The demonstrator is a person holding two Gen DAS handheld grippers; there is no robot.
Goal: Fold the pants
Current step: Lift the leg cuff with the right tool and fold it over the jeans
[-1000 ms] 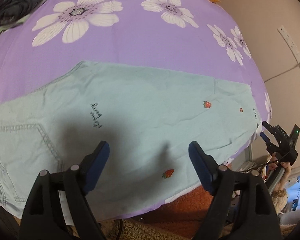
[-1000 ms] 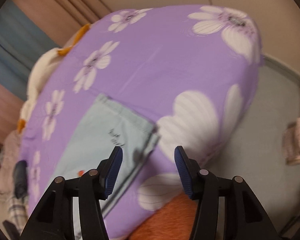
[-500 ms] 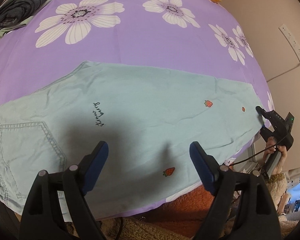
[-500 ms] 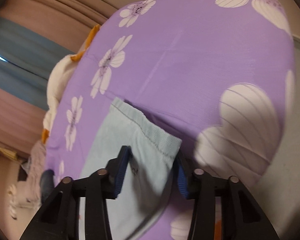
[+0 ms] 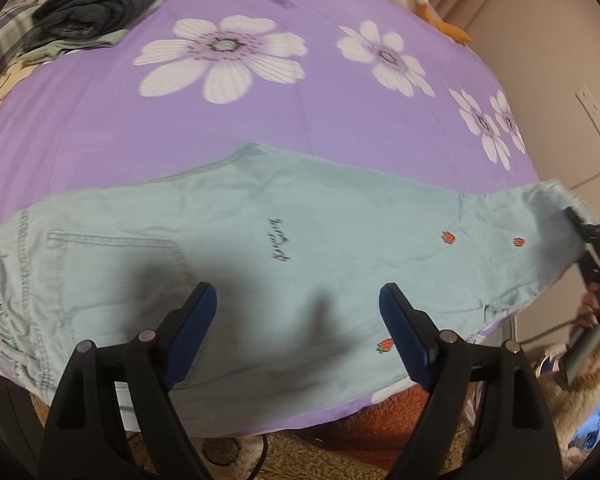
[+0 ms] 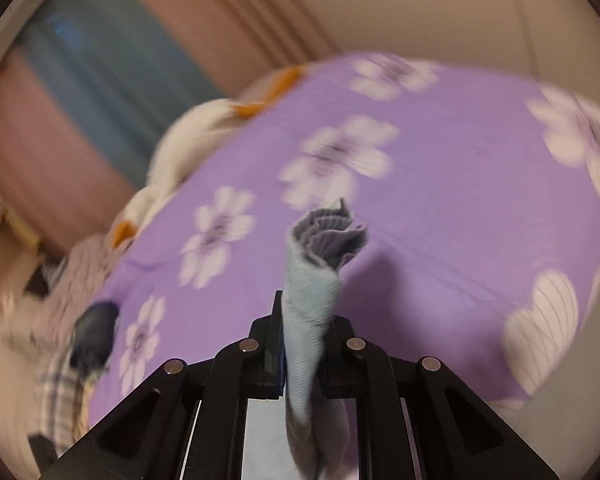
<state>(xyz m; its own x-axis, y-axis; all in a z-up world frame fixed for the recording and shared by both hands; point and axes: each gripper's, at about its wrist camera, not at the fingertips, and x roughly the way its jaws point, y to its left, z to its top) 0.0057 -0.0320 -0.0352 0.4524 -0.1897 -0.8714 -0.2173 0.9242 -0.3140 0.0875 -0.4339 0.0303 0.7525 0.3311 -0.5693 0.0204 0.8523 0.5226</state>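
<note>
Pants (image 5: 260,248) are the pale mint kind with little strawberries and a bit of script stitched on, spread flat across a purple bedsheet (image 5: 140,128) with big white flowers. Waistband and back pocket sit at the left of the left wrist view, the leg runs off to the right edge of the bed. The right gripper (image 6: 302,354) has just been closing, and now it's pinched tight on the leg's hem, which bunches up and pokes out past the fingers in a ruffled tuft, raised off the sheet. In the left wrist view that same gripper sits at the far right, with the hem end pulled up toward it. The left gripper (image 5: 298,336) hangs over the middle of the pants, jaws spread wide with nothing between them, its shadow on the fabric. Some dark folded clothes (image 5: 96,0) are piled at the bed's far corner, well apart from the pants.
</note>
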